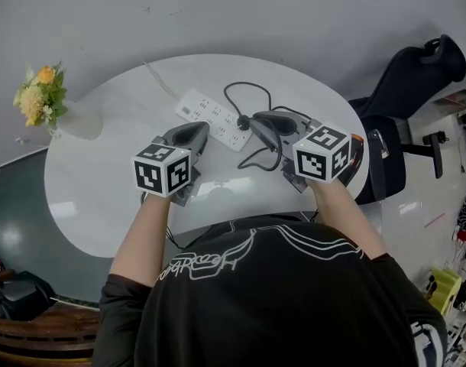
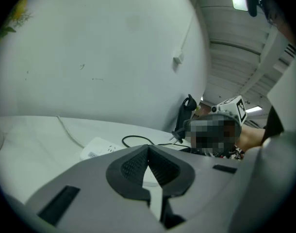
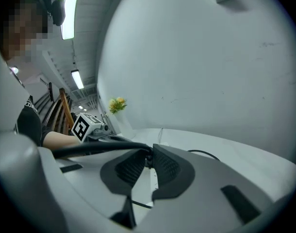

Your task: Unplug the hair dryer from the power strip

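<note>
On the bench (image 1: 103, 182): power strip (image 1: 214, 118) lies flat.
Plug (image 2: 179, 135): hangs clear of the strip, prongs bare.
Right tool (image 3: 147, 160): clenched on the black cord (image 3: 90, 149) at the plug, likely to pull without touching prongs.
Left tool (image 2: 148, 149): pinched together, empty, near the strip, probably for bracing.
Forearms: both reach forward, tools tipped slightly down.

Bright, even light from long white ceiling strip lamps (image 3: 69, 18) leaves only faint soft shadows on the round white bench (image 1: 88, 197), pale glare on the dark glossy floor (image 1: 19, 228) left of it, and both gripper views bend strongly with black corners.
</note>
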Demonstrator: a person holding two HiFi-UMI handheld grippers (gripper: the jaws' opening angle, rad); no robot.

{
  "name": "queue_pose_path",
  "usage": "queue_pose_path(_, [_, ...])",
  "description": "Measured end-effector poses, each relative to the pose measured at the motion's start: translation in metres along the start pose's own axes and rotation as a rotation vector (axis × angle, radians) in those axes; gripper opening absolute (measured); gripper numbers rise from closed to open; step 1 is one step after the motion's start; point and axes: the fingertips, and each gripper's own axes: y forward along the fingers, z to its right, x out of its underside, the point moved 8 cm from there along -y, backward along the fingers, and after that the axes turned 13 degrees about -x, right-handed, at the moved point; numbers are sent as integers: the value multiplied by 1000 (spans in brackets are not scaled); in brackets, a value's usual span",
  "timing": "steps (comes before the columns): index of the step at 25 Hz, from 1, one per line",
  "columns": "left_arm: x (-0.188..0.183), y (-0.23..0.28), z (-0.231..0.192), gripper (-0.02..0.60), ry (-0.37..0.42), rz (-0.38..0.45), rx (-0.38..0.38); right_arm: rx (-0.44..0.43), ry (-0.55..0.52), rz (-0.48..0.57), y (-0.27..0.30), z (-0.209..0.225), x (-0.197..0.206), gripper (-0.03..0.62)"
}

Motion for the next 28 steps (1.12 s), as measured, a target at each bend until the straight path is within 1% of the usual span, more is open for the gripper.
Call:
queue_pose_path(3, [-10,-24,25,3,-43,53,27,-19,-14,38,-21,-12,-2,28])
queue_pose_path(5, [-13,-41,49,3,-73,95,43,-25,-23,52,-41,-21,-3,28])
queue_pose_path(9, [-23,-79,90,3,-58,161,47,-55,-73,116,-72,-46,-9,28])
queue_pose_path(11, [-23,-98,109,3,-64,187,48,-70,-107,127,-86,-62,-10,28])
queue_pose_path(14, [-23,-117,130,3,-29,229,32,-102,-172,148,-103,-80,-12,28])
queue_pose_path(16, [-19,-127,143,3,-3,244,23,-116,-195,152,-114,-89,-10,28])
queue_pose_path(24, [-11,-150,183,3,25,302,12,-144,-190,174,-151,-107,3,28])
queue_pose_path(28, [-14,-157,199,3,56,331,14,-170,-226,160,-159,-119,7,28])
